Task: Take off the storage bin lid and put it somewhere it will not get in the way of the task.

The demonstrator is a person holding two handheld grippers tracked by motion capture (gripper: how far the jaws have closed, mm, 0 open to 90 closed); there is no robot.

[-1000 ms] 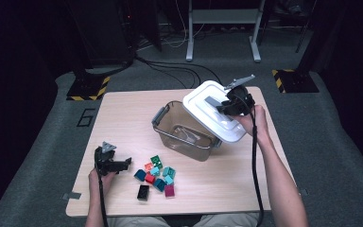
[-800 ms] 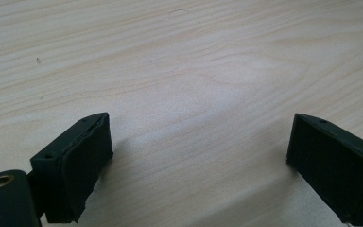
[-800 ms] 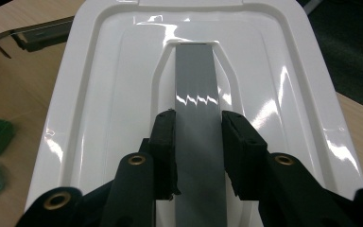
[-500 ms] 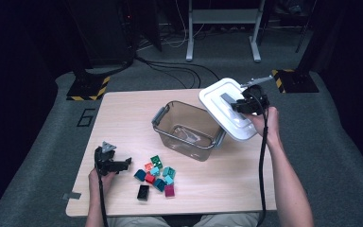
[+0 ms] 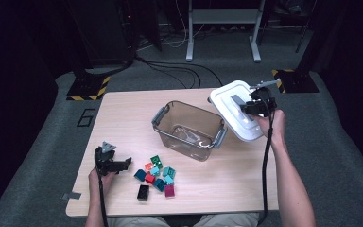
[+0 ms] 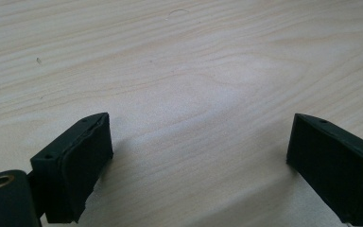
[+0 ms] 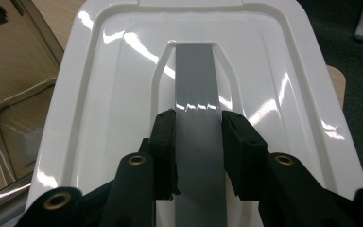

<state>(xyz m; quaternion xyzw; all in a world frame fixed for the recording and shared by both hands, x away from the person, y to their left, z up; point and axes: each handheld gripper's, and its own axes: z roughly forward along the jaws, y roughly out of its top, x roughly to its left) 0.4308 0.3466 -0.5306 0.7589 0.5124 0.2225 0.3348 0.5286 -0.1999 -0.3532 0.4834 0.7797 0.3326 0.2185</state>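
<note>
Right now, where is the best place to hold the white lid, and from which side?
Grip the white lid by its raised grey handle in the middle, coming from above. The narrow strip fits between the jaws; the right tool holds it that way.

white lid (image 5: 231, 106), grey handle (image 7: 196, 85), black jaws

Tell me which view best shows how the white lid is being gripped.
The right gripper view: the right gripper has its pads clamped on both sides of the grey handle of the white lid. The high view shows the lid held beside the clear bin, the grip itself small. The left gripper view faces the table.
</note>
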